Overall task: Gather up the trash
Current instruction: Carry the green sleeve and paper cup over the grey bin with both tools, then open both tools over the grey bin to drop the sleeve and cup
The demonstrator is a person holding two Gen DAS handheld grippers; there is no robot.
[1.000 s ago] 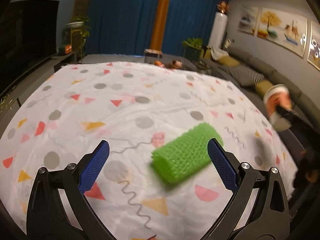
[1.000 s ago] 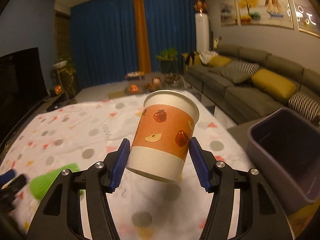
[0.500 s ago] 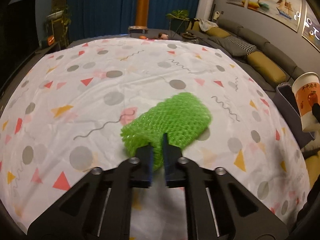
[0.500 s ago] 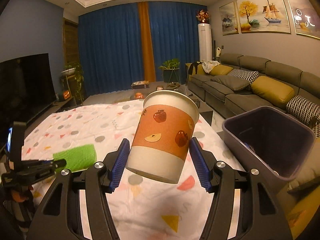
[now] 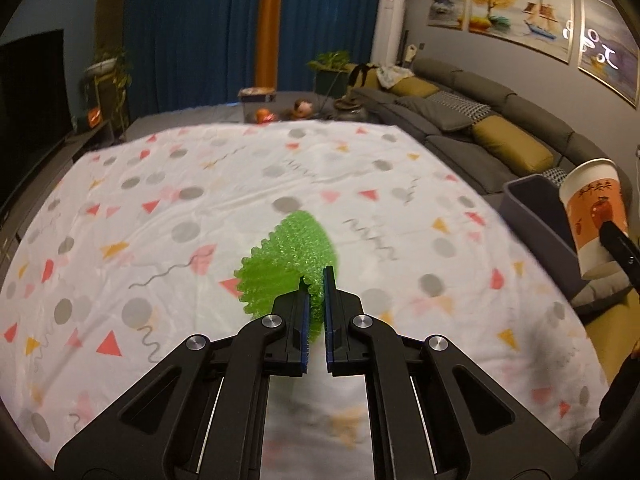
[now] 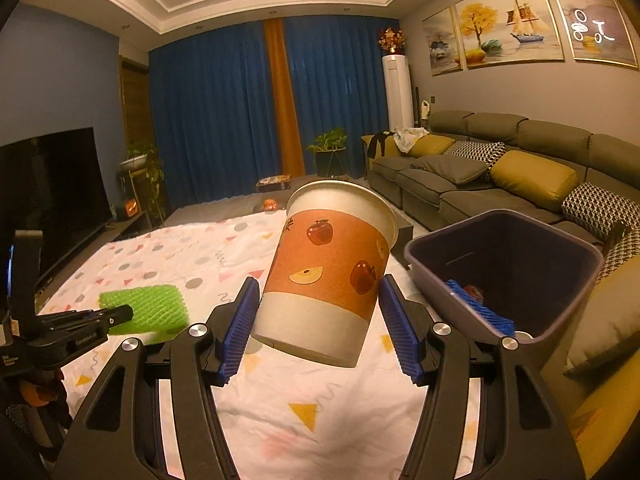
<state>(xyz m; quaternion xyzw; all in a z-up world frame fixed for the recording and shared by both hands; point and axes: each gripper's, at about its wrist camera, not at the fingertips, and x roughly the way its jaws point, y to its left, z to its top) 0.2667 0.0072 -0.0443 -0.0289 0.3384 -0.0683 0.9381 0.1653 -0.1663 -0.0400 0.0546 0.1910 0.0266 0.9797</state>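
One green foam net [image 5: 288, 264] pinched in left gripper [image 5: 316, 320], one paper cup [image 6: 328, 272] clamped in right gripper [image 6: 320, 328]

The left gripper [image 5: 316, 308] tilts downward, its black arms converging and its blue-padded fingers [image 5: 305, 328] pressed nearly together, pinching something thin between them. The right gripper [image 6: 318, 330] points closer to level, its ribbed blue fingers [image 6: 236, 332] spread apart and clamped against something wide held tilted between them.
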